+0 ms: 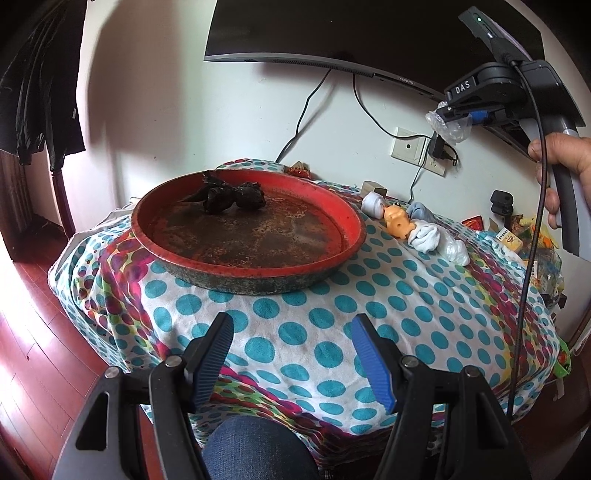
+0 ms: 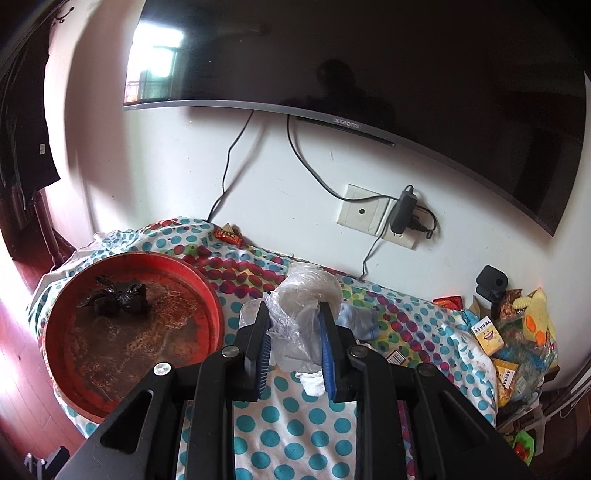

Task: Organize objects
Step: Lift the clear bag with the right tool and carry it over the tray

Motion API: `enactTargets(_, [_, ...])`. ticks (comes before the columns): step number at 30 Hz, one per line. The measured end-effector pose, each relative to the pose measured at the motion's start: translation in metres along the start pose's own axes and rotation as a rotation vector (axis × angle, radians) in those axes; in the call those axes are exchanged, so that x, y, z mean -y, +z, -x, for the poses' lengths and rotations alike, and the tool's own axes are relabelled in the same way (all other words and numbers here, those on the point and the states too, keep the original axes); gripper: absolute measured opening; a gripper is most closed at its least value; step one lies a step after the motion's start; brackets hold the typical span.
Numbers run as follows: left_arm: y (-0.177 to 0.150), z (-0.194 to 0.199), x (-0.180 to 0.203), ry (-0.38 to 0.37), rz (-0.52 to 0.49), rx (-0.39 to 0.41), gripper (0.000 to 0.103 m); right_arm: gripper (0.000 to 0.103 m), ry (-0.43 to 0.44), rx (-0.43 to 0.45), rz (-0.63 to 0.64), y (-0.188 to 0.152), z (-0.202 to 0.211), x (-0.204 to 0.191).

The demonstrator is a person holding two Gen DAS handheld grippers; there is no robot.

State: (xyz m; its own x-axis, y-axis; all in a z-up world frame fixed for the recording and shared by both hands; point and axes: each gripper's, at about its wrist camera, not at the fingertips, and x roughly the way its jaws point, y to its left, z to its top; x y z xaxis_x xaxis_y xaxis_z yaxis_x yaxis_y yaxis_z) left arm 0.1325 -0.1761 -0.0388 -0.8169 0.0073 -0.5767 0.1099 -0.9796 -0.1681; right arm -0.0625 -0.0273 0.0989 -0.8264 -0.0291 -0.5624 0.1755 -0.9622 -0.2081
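here, the right tongs were clamped on a crumpled clear plastic bag, held in the air just right of the red tray on the dotted counter cloth. the left tongs hung wide apart and empty in front of that tray. black scraps lay inside the tray.

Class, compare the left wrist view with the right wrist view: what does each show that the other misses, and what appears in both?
Only the left wrist view: the orange doll head, white sock, a hand holding the right tool, and the open, empty left tongs.
Only the right wrist view: a close look at the right tongs shut on a clear plastic bag.
Both: the red tray with its dark lump, the polka-dot cloth, and the television.
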Motion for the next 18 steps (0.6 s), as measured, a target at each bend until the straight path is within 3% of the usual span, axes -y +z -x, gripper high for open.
enactTargets(18, [0.005, -0.008, -0.021, 0.025, 0.076, -0.016, 0.068, 0.022, 0.1, -0.021, 0.111, 0.005, -0.03, -0.078])
